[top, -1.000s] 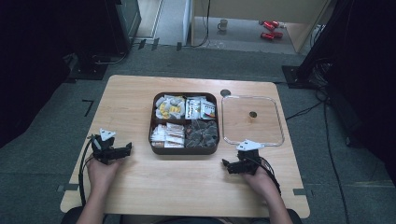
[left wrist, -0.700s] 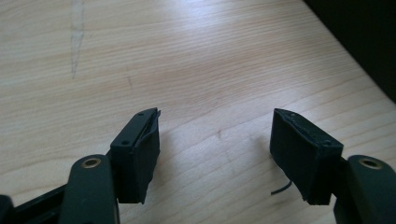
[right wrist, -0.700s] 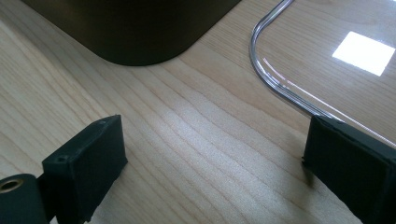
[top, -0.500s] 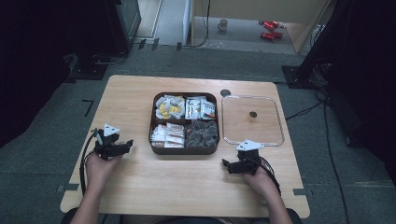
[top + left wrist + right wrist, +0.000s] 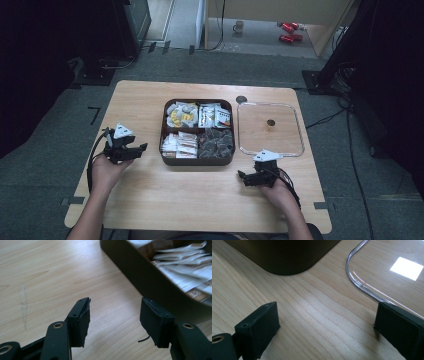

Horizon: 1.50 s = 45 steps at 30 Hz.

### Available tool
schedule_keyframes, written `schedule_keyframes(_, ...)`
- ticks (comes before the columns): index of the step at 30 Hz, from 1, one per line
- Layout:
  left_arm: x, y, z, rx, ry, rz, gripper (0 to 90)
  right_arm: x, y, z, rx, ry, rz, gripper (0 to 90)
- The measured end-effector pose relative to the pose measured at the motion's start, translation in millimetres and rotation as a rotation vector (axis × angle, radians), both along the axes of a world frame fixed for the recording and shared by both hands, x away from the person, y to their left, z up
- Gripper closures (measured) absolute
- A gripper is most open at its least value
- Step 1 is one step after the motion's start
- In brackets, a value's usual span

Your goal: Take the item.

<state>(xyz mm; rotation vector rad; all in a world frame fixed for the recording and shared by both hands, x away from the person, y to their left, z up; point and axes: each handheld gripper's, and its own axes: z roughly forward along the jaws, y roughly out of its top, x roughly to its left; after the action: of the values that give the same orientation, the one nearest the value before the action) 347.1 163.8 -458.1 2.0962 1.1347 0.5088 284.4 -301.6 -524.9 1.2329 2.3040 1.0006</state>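
One bench (image 5: pixel 150 200). One brown box (image 5: pixel 198 160) with four compartments, each holding packets too many to count. One clear lid (image 5: pixel 296 127). Two grippers: left gripper (image 5: pixel 131 151), right gripper (image 5: pixel 248 178). Beyond the bench, one mug (image 5: pixel 239 25) on the floor.

The box (image 5: pixel 198 131) sits on the table (image 5: pixel 150 195), a little behind the middle. It has four compartments, each filled with packets. Just right of the box lies the lid (image 5: pixel 270 129), flat on the table and apart from it. Left of the box, near its front corner, the left gripper (image 5: pixel 134 150) is held above the table. Right of the box's front, before the lid, the right gripper (image 5: pixel 245 177) rests low over the table.
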Motion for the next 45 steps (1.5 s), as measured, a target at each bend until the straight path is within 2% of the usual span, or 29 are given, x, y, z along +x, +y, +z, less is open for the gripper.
schedule_keyframes(4,1.3,-3.2,5.4,-0.016,-0.001,-0.027,44.6,0.0,0.0,0.0,0.0,0.0,0.0,5.5)
schedule_keyframes(6,2.6,-7.2,10.5,-0.033,0.001,-0.055,46.2,0.0,0.0,0.0,0.0,0.0,0.0,5.5)
schedule_keyframes(9,3.4,-11.3,15.0,-0.03,-0.006,-0.079,47.0,0.0,0.0,0.0,0.0,0.0,0.0,5.5)
schedule_keyframes(24,10.1,-29.7,29.9,-0.067,-0.003,-0.149,51.2,0.0,0.0,-0.1,0.001,0.0,0.0,5.5)
schedule_keyframes(36,18.5,-51.4,34.9,-0.048,-0.004,-0.207,50.7,0.0,0.0,-0.1,0.0,0.0,0.0,5.4)
schedule_keyframes(43,24.0,-64.1,31.0,-0.024,0.001,-0.237,52.1,0.0,0.0,0.0,0.001,0.0,0.001,5.5)
schedule_keyframes(45,25.2,-66.4,29.1,-0.019,-0.011,-0.243,53.7,0.0,0.0,0.0,0.0,0.0,0.0,5.5)
